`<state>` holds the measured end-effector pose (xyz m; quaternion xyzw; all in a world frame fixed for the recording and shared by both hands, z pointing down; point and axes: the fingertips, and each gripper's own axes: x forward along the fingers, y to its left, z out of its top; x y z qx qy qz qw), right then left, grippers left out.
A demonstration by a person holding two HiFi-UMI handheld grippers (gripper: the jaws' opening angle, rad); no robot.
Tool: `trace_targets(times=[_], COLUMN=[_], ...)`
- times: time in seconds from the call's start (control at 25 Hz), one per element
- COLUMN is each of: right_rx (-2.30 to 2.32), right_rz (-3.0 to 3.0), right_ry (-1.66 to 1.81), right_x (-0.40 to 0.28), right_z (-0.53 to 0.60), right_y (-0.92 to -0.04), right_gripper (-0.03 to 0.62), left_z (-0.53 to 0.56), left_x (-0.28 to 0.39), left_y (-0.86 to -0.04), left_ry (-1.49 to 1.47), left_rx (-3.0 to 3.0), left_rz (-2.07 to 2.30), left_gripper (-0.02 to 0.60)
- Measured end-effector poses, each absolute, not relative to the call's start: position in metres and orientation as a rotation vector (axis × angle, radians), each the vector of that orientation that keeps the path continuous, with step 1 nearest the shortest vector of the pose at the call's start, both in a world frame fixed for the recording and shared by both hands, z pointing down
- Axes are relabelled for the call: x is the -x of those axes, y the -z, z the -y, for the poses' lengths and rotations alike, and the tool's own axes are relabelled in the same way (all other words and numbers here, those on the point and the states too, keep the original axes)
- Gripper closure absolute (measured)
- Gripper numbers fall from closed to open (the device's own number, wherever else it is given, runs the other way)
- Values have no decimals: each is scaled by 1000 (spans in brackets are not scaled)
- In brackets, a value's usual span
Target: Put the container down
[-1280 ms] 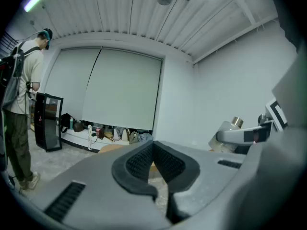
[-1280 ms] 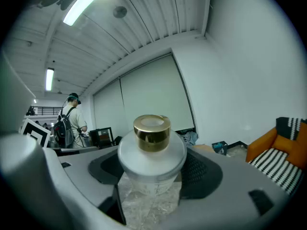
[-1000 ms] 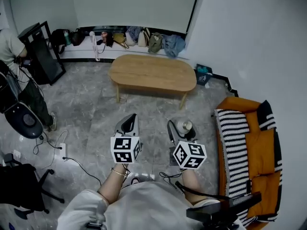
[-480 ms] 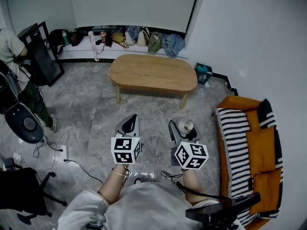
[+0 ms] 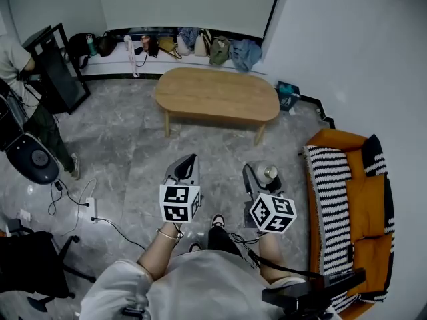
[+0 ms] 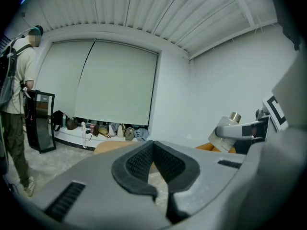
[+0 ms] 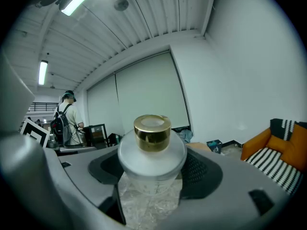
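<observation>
A frosted glass container (image 7: 151,157) with a gold cap sits between the jaws of my right gripper (image 7: 152,176), which is shut on it. In the head view the same container (image 5: 267,173) shows at the tip of the right gripper (image 5: 261,181), held above the grey floor, short of the oval wooden table (image 5: 217,95). My left gripper (image 5: 185,170) is level with it on the left. Its black pads (image 6: 139,163) meet with nothing between them, so it is shut and empty. From the left gripper view the container (image 6: 232,123) appears at the right.
An orange sofa with a striped cushion (image 5: 333,189) stands against the right wall. Bags line the ledge (image 5: 180,44) behind the table. A person (image 5: 17,65) stands at the left by a black frame (image 5: 57,69). Cables and a power strip (image 5: 87,209) lie on the floor.
Both grippers and the view have edged forward toward the table. The person's shoes now show below the grippers. The container stays held in the right gripper.
</observation>
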<state>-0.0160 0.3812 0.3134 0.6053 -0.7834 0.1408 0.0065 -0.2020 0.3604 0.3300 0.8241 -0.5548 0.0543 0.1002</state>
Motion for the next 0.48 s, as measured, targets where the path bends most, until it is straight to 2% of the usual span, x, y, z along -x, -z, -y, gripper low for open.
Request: trace_targets(times=[0.48], right_rx=[-1858], right_rz=[2468], right_ry=[-430], right_x=[-6], right_z=[-295], right_y=[-317], right_gripper=[261], left_z=[-279], left_x=[186], left_y=[-329], left_ry=[-160], left_rx=[-2416], left_rz=[1688], left_gripper=[574])
